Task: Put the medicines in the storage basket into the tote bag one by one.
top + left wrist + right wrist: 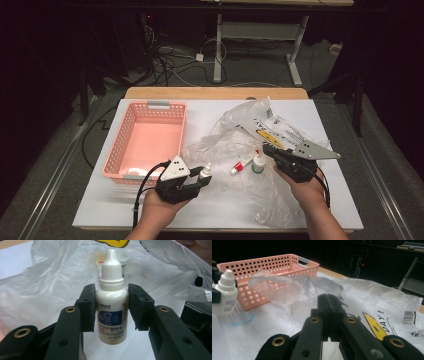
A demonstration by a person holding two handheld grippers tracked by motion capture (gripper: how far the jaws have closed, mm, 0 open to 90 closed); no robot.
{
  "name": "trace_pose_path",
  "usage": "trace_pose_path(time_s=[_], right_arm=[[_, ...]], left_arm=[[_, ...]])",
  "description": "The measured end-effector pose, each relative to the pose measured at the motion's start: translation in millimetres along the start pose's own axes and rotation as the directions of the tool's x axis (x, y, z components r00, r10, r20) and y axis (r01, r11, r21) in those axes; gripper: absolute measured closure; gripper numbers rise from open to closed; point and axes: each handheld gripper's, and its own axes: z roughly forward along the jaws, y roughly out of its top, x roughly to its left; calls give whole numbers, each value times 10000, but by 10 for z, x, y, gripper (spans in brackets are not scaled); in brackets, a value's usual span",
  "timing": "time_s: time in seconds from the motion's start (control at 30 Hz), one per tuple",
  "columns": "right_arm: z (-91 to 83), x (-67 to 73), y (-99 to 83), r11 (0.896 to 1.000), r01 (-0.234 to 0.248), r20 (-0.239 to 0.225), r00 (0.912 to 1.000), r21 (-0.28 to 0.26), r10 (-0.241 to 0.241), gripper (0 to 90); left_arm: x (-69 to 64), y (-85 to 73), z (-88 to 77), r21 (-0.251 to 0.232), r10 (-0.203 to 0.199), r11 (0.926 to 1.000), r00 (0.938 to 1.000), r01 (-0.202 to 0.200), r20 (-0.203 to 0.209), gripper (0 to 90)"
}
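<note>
- The left gripper (200,178) is squeezing a small white bottle (205,172) between its two jaws. In the left gripper view, the bottle (111,306) is standing up straight, with its pointy cap on top, and a black pad is pressing on each side of it.
- The bottle is sitting at about 7 o'clock on the table (100,200), just off the pink basket (150,137), near its 4 o'clock corner.
- The right gripper (270,150) is closed tight. In the right gripper view, its two jaws are touching each other with nothing between them.
- The right gripper is resting over a crinkly clear bag (250,130), at about 4 o'clock on the table.
- A little tube (243,163) with a red cap and a second white bottle (258,164) are lying on the bag, between the two grippers.
- The basket is sitting at about 9 o'clock on the table, well apart from the right gripper.
</note>
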Motion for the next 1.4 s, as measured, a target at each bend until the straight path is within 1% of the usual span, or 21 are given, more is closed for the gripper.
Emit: trace_pose_path(time_s=[0.1,0.2,0.3,0.43,0.53,0.67,0.83,0.93,1.03,1.13,1.33,1.4], right_arm=[[3,7,0,10000,33,-16,10000,26,-33,900],[1,8,3,10000,5,22,10000,-14,-5,900],[-2,2,3,10000,3,6,10000,-42,-3,900],[-8,-1,9,10000,20,-9,10000,-60,-20,900],[-5,8,14,10000,39,0,10000,-70,-39,900],[-2,19,22,9999,25,-37,10000,-114,-25,900],[-10,10,25,9999,31,-64,10000,-138,-32,900],[-6,10,23,9999,-25,-34,10000,-158,24,900],[-3,9,24,9998,-37,-40,10000,-175,36,900],[0,6,23,9998,-42,-75,10000,-172,41,900],[1,-8,19,9998,-91,-59,9999,-169,90,900],[8,-14,15,9998,-81,-64,9999,-167,80,900]], left_arm=[[-34,2,69,69,105,9999,9999,-106,54,585],[-56,5,139,153,61,9999,9999,-63,90,585],[-87,19,220,254,233,9994,9997,-235,70,585],[-98,63,346,290,354,9990,9993,-351,-85,585],[-74,91,466,340,288,9990,9993,-280,-227,585],[-45,128,644,430,329,9986,9987,-312,-392,585],[-36,203,848,401,407,9985,9977,-385,-548,584],[-32,257,957,302,480,9985,9966,-461,-662,584],[-22,326,1049,202,564,9983,9959,-551,-713,584],[1,387,1130,145,634,9979,9941,-623,-877,583],[95,466,1273,80,533,9986,9926,-527,-1087,582],[118,481,1322,52,486,9988,9932,-483,-1056,582]])
